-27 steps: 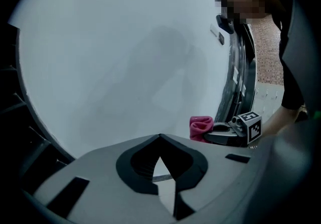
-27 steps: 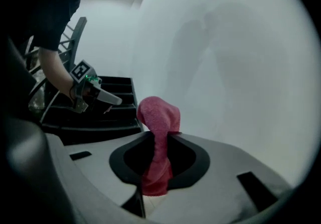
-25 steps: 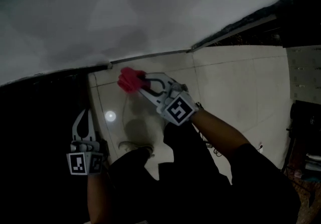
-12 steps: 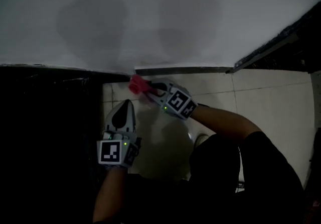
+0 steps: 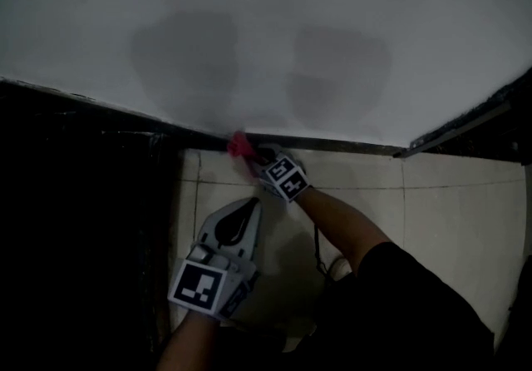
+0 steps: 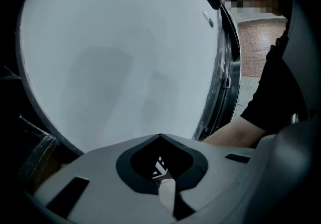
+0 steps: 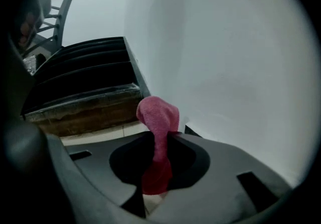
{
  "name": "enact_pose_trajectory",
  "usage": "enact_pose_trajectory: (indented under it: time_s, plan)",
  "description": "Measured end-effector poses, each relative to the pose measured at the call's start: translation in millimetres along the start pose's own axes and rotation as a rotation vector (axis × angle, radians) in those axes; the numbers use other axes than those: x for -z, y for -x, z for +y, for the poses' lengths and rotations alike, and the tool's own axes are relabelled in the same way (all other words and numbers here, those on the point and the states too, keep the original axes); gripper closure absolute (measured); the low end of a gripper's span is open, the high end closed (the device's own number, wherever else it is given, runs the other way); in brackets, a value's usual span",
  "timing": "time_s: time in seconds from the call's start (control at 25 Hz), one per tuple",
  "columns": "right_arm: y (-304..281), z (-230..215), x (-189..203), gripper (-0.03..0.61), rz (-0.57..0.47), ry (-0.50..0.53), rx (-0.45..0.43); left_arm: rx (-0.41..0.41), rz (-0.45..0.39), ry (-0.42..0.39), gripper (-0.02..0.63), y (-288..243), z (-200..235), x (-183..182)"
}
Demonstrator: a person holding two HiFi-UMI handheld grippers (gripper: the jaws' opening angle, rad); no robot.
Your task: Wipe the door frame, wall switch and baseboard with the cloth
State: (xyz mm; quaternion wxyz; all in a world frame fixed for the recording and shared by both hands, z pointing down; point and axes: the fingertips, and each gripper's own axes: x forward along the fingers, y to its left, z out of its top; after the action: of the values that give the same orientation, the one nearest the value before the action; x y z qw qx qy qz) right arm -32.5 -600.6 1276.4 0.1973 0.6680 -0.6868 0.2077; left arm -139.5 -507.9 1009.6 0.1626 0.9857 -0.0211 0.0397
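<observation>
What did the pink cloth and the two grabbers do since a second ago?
The right gripper pushed the cloth up against the baseboard under the wall. The left gripper swung from the dark side over the tiles, closer to the right one. Unchanged: the right gripper clamps the cloth, and the left is shut and empty.

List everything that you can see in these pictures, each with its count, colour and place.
cloth: one, pink, at the baseboard
wall: one, white, above the baseboard
baseboard: one, dark, along the foot of the wall
floor tiles: several, pale, below the wall
steps: several, black, left of the cloth
right hand-held gripper: one, grey, shut on the cloth
left hand-held gripper: one, grey, shut and empty, over the floor
sleeve: one, black, on the right arm
</observation>
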Motion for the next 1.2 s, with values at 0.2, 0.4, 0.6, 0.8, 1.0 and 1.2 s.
enact_pose_trajectory:
  time_s: [0.2,0.4,0.6,0.8,1.0,1.2]
  plan:
    - [-16,-40,26,0.511,0.03,-0.06,0.17,0.036,-0.017,0.011,0.614,-3,-20,-8]
    - [-8,-62,42,0.511,-0.005,-0.149,0.243,0.094,0.068,-0.145,0.614,-15,-38,15]
    - [-2,-66,41,0.511,-0.028,-0.142,0.259,0.152,0.1,-0.137,0.614,-27,-56,29]
    - [5,-65,44,0.509,-0.028,-0.112,0.244,0.211,0.108,-0.144,0.614,-34,-70,33]
    - [11,-59,44,0.512,0.002,-0.03,0.213,0.224,0.114,-0.16,0.614,-37,-78,32]
    - [13,-61,41,0.512,0.011,-0.021,0.204,0.213,0.124,-0.162,0.614,-36,-77,33]
